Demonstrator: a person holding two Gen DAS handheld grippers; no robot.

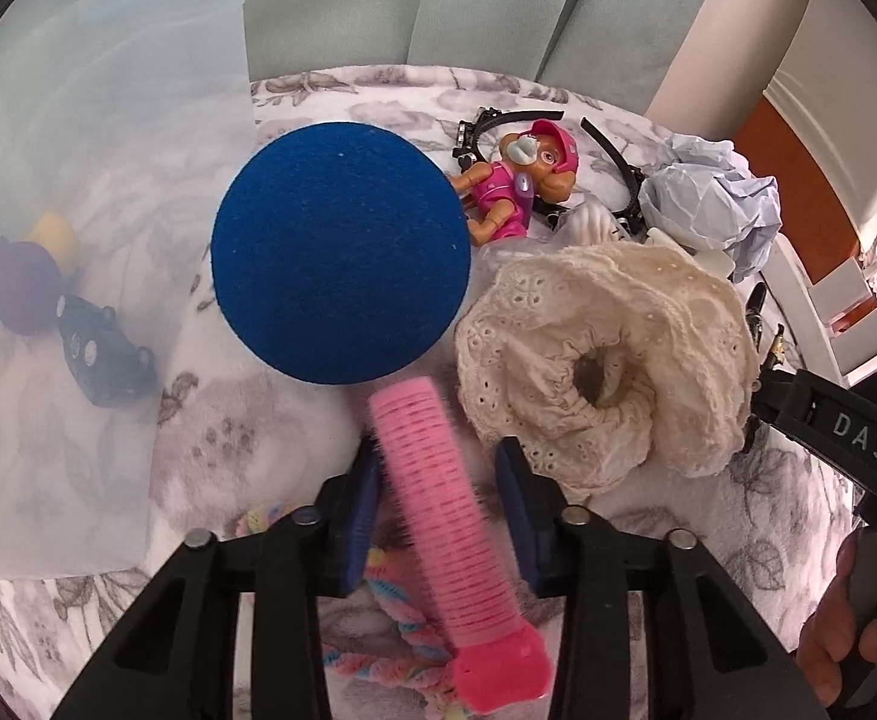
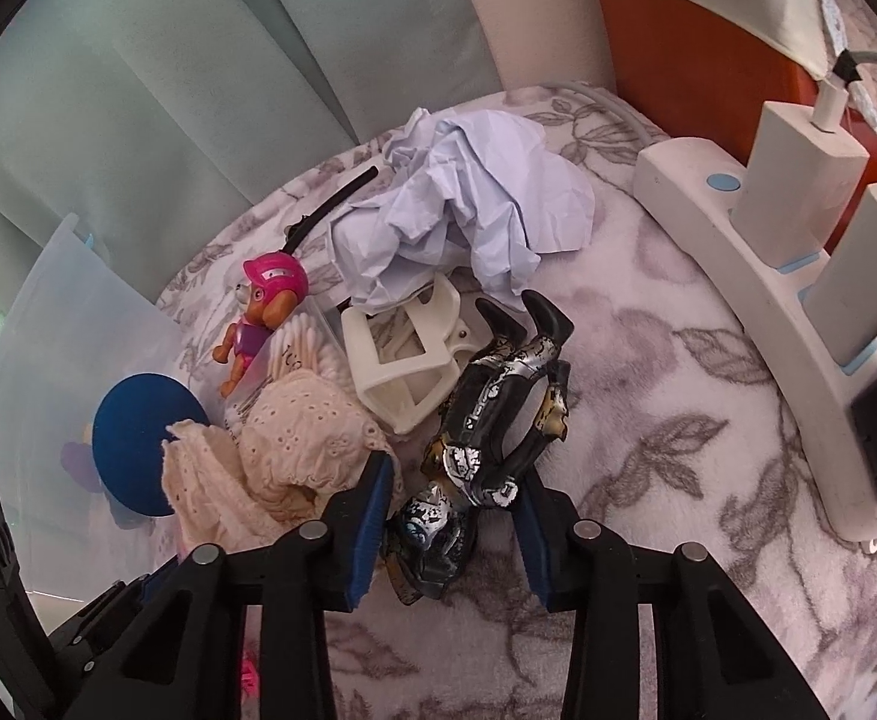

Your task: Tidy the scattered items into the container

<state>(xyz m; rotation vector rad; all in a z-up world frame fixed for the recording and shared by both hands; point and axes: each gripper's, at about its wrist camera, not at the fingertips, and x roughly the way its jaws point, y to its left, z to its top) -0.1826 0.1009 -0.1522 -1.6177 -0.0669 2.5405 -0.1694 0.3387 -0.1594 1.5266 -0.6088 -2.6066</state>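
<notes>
Pink hair roller (image 1: 450,540) first: light, hollow and a bit bendy, with prickly bristles quick to catch on cloth. Best taken across the middle of the tube, not by the flat pink end. Lying slantwise on the flowered blanket (image 1: 768,510), just beside the blue round pad (image 1: 342,252) and the cream lace scrunchie (image 1: 606,360), and over a pastel hair tie (image 1: 402,630). Clear box (image 1: 78,120) for all the things off to the left, with a black toy car (image 1: 102,354) already inside.

Left tongs (image 1: 438,462) narrowed around the roller — one pad against the bristles, maybe a thin gap at the other. Really pinched or not? Cannot tell.

Black and silver toy figure (image 2: 498,420) next: hard, knobbly, likely heavier than the roller, with thin legs easy to snap. Best gripped at the thick body. Right tongs (image 2: 456,480) partly closed around it, pads close on both sides — hard to tell whether pressing yet. White claw clip (image 2: 402,360) just beside it.
</notes>
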